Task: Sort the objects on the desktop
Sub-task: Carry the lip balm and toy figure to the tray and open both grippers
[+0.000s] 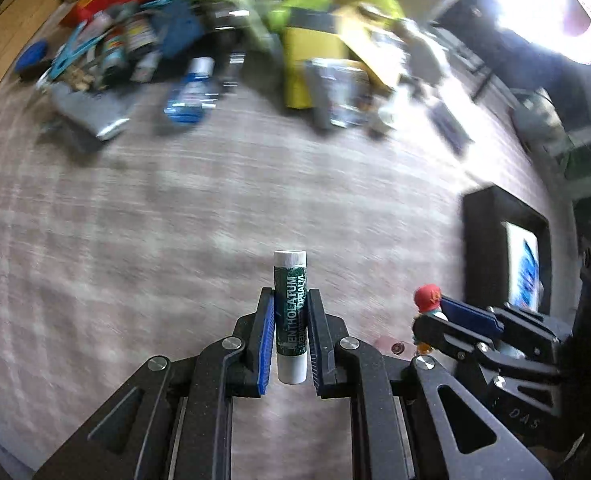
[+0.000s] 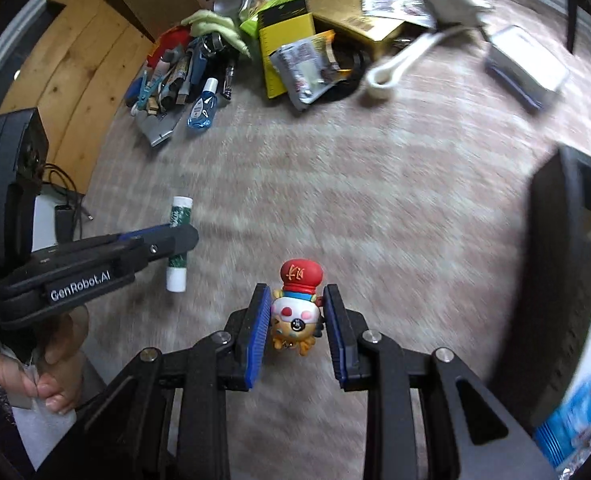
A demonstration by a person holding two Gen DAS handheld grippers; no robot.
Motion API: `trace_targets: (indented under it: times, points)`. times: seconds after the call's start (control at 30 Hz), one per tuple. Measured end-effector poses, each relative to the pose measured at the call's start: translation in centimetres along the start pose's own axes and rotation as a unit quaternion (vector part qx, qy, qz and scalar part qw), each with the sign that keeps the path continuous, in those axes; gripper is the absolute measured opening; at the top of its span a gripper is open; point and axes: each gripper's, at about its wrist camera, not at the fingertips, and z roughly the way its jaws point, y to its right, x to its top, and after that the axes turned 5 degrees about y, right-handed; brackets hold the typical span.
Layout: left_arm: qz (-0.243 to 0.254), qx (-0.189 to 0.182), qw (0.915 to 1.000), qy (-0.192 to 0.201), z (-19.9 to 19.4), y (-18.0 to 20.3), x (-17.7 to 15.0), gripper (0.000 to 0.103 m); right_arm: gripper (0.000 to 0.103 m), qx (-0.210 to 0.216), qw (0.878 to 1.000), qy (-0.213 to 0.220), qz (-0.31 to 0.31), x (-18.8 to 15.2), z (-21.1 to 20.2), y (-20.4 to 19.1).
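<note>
Bottom centre of the left wrist view, the left gripper (image 1: 291,328) points steeply down, clenched on an upright lip balm tube (image 1: 290,316) above the mat (image 1: 175,220). Bottom centre of the right wrist view, the right gripper (image 2: 297,320) clamps a red-capped toy figure (image 2: 297,312); a hand (image 2: 55,368) grips the left handle at lower left

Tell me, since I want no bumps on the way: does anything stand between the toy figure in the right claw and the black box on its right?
Nothing visible does. The toy figure is held in the right claw over bare tablecloth, and the stretch across to the black box is clear.
</note>
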Motion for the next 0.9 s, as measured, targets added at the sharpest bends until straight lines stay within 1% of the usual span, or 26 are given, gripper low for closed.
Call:
trace_targets:
  times: [0.03, 0.07, 0.1, 0.13, 0.17, 0.2, 0.37, 0.57, 0.73, 0.9]
  points:
    - [0.008, -0.005, 1.0, 0.0, -0.1, 0.7, 0.0, 0.014, 0.027, 0.001, 1.0, 0.003, 0.001, -0.5, -0.7, 0.6]
    - [0.019, -0.01, 0.9998, 0.0, -0.4, 2.0, 1.1, 0.014, 0.027, 0.002, 1.0, 0.006, 0.003, -0.9, -1.3, 0.9]
    - [0.026, -0.013, 0.9996, -0.001, 0.2, 4.4, 1.5, 0.014, 0.027, 0.003, 1.0, 0.01, 0.005, -1.0, -2.0, 1.0]
    - [0.035, -0.018, 0.9992, -0.001, 0.0, 5.3, 1.1, 0.014, 0.027, 0.004, 1.0, 0.015, 0.007, -1.0, -2.6, 1.3]
    - [0.046, -0.024, 0.9987, -0.003, 0.1, 6.5, 2.4, 0.014, 0.027, 0.004, 1.0, 0.02, 0.01, -1.7, -3.0, 1.5]
    - [0.055, -0.028, 0.9981, -0.005, -0.9, 6.7, 2.0, 0.014, 0.027, 0.005, 1.0, 0.024, 0.013, -2.1, -3.7, 1.8]
    - [0.112, -0.051, 0.9922, -0.019, -2.0, 11.0, 0.4, 0.014, 0.027, 0.001, 0.998, 0.05, 0.039, -5.0, -7.6, 4.9]
    - [0.165, -0.077, 0.9824, -0.044, -1.2, 16.1, -1.8, 0.014, 0.027, -0.027, 0.994, 0.068, 0.084, -8.4, -11.6, 9.3]
    - [0.201, -0.091, 0.9731, -0.065, -0.5, 19.6, -3.4, 0.014, 0.027, -0.045, 0.989, 0.075, 0.121, -11.0, -13.7, 12.2]
    - [0.226, -0.096, 0.966, -0.081, 0.6, 22.1, -4.4, 0.014, 0.027, -0.054, 0.984, 0.082, 0.146, -12.9, -14.9, 14.2]
